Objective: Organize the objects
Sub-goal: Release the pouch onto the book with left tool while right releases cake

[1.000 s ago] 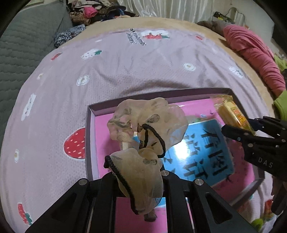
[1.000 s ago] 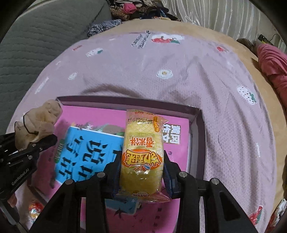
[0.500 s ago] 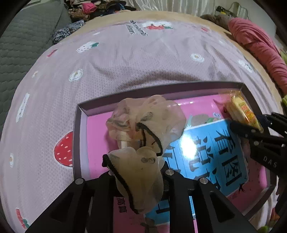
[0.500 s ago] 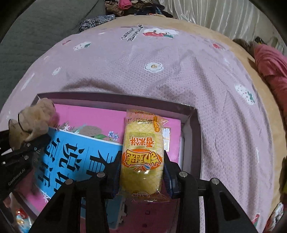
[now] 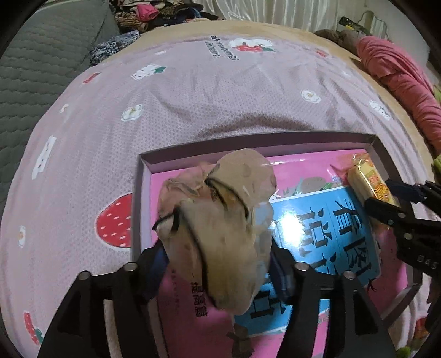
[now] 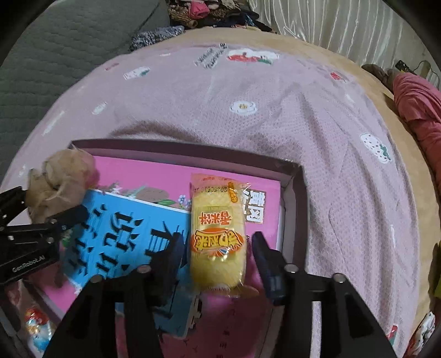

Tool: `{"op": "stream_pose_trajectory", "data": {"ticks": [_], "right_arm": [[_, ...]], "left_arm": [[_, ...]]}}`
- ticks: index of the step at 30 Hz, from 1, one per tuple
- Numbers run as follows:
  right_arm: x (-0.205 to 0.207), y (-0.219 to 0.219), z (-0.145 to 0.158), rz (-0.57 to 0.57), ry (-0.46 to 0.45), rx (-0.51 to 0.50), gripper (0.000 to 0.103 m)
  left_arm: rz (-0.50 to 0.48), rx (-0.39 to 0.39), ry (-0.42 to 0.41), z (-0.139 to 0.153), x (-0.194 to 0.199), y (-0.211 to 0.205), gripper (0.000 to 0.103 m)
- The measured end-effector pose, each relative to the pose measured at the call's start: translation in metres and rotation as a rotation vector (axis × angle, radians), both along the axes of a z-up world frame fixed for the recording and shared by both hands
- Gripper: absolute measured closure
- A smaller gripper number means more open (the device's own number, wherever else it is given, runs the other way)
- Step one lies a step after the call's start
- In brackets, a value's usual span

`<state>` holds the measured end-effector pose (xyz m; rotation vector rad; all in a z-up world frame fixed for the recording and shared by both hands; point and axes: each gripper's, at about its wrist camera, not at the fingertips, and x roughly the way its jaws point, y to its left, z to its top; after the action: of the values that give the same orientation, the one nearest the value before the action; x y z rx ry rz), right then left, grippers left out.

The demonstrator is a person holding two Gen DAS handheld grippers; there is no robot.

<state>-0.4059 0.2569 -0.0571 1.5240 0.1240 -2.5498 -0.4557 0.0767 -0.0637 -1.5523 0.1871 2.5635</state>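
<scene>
- My left gripper [image 5: 217, 264] is spreading its jaws; the beige scrunchie [image 5: 217, 209] is sitting between them, over the left end of the box [image 5: 248, 141], and I cannot tell whether the pads are touching it.
- My right gripper [image 6: 217, 256] is opening too – the yellow snack packet [image 6: 217, 234] is lying between the fingers with gaps on both sides, inside the box near its right wall.
- I am judging the scrunchie as feather-light, floppy gauze; its black elastic cord is the surest hold.
- The packet's film is looking slick and its contents crushable – its middle wants a gentle pinch.
- The box is resting on a soft purple strawberry-print blanket [image 6: 275, 115]; clothes [image 5: 154, 13] are heaping behind.
</scene>
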Motion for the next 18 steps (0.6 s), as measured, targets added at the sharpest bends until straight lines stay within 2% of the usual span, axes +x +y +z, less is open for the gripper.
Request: {"op": "stream_pose_trajectory", "data": {"ticks": [4,6,10,18], "right_arm": [[0.012,0.004,0.017,0.006,0.038,0.034,0.04],[0.019,0.004,0.025,0.0,0.048,0.051,0.037],[0.031,0.003,0.038,0.012,0.05,0.016,0.032],[0.051,-0.002,0.059,0.026,0.074,0.063,0.031]], "left_arm": [[0.037,-0.03,0.006,0.012,0.005,-0.006,0.026],[0.034,-0.023,0.02,0.021,0.01,-0.007,0.026],[0.003,0.01,0.023,0.033,0.017,-0.003,0.023],[-0.011,0.015,0.035,0.045,0.03,0.004,0.022]]}}
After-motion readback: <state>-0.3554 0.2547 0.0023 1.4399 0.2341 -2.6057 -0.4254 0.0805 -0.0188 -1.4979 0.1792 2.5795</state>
